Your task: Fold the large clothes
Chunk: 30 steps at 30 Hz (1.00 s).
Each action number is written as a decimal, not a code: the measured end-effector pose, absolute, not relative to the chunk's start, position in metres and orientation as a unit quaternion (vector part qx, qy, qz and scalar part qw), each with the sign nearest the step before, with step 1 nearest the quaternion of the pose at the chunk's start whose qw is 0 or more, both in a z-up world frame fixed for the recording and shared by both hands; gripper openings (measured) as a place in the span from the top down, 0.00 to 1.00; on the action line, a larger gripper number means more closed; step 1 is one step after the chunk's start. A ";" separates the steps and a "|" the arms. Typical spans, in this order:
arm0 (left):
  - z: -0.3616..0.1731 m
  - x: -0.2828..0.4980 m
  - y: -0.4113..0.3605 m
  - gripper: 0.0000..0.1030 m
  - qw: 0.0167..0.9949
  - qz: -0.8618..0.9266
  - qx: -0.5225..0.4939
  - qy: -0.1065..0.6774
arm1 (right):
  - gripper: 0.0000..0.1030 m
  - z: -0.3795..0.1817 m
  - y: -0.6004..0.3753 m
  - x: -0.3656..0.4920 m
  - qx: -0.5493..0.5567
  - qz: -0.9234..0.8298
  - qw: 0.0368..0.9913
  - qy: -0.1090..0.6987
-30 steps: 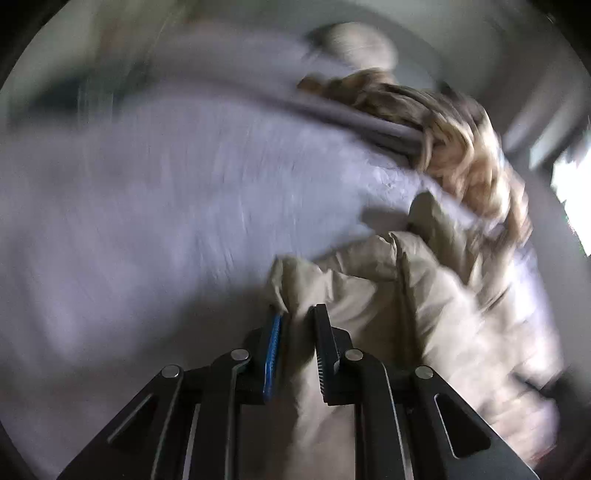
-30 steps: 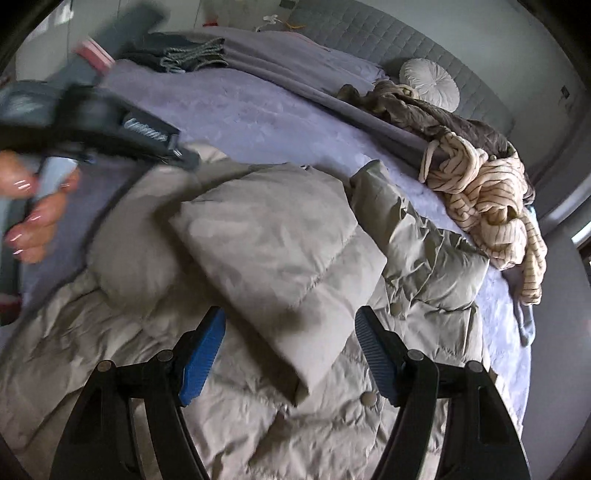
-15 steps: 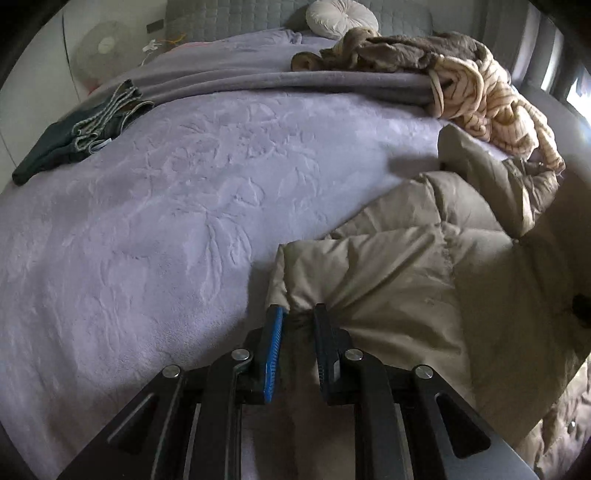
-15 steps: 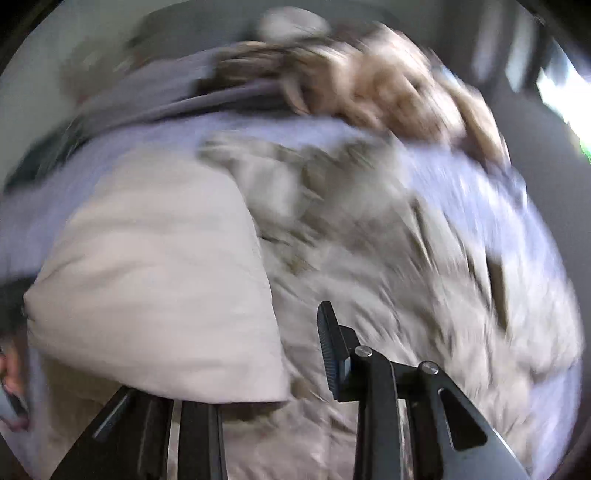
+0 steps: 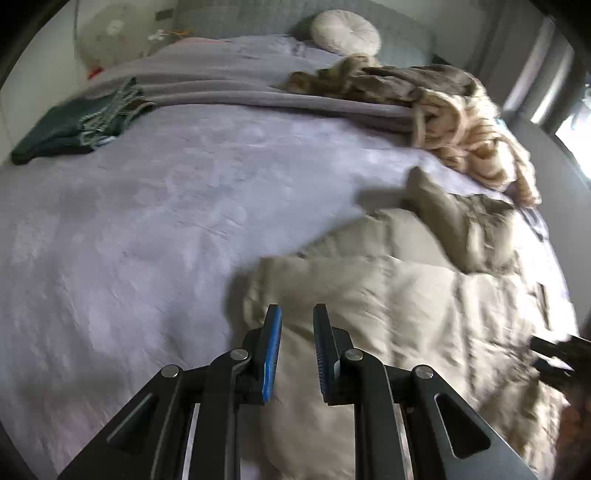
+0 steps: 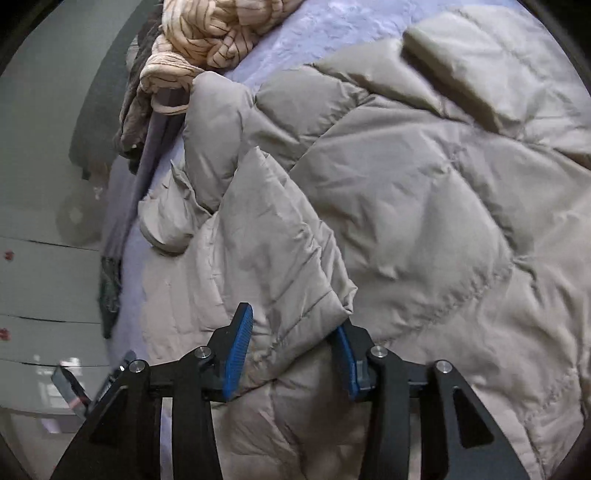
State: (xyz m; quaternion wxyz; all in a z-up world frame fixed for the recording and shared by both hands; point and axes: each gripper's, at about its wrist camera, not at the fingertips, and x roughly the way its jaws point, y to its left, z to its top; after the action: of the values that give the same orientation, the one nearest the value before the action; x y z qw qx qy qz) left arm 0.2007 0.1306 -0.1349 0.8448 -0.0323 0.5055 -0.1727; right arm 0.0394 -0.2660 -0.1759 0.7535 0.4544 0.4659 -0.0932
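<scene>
A beige puffer jacket (image 5: 406, 295) lies crumpled on a lilac bedspread (image 5: 147, 221). My left gripper (image 5: 297, 347) sits at the jacket's left corner, its narrow jaws shut on a pinch of the beige fabric. In the right wrist view the same jacket (image 6: 424, 184) fills most of the picture. My right gripper (image 6: 291, 350) is closing on a puffy folded edge of it, which fills the gap and touches both blue pads (image 6: 238, 347). A sleeve cuff (image 6: 166, 229) lies off to the left on the bedspread (image 6: 325, 26).
A cream striped knit (image 5: 472, 140) and a brown garment (image 5: 388, 83) are heaped at the bed's far right. A folded dark green garment (image 5: 74, 129) lies far left. A round cushion (image 5: 345, 31) leans on the headboard. The knit (image 6: 207, 29) nears the bed's edge.
My right gripper has swung across the jacket and rolled, and its jaws have narrowed from wide open onto a folded edge. My left gripper keeps its pinch on the corner.
</scene>
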 end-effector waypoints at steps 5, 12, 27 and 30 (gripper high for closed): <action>-0.177 0.180 0.112 0.81 0.827 -0.133 0.044 0.545 | 0.92 -0.167 -0.251 0.034 0.378 -0.115 0.777 0.490; -0.199 0.182 0.108 0.81 0.828 -0.105 0.043 0.550 | 0.88 -0.178 -0.266 0.025 0.385 -0.114 0.770 0.495; -0.138 0.134 0.067 0.81 0.825 -0.128 0.069 0.547 | 0.44 -0.146 -0.310 -0.061 0.419 -0.145 0.764 0.469; -0.131 0.116 0.038 0.80 0.820 -0.144 0.074 0.549 | 0.38 -0.147 -0.313 -0.067 0.433 -0.139 0.759 0.466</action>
State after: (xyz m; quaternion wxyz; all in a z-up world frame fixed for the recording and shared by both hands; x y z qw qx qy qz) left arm 0.1161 0.0382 -0.1307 0.8202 0.0740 0.5487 -0.1439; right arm -0.0673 -0.3133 -0.1468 0.7586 0.4332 0.4663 -0.1394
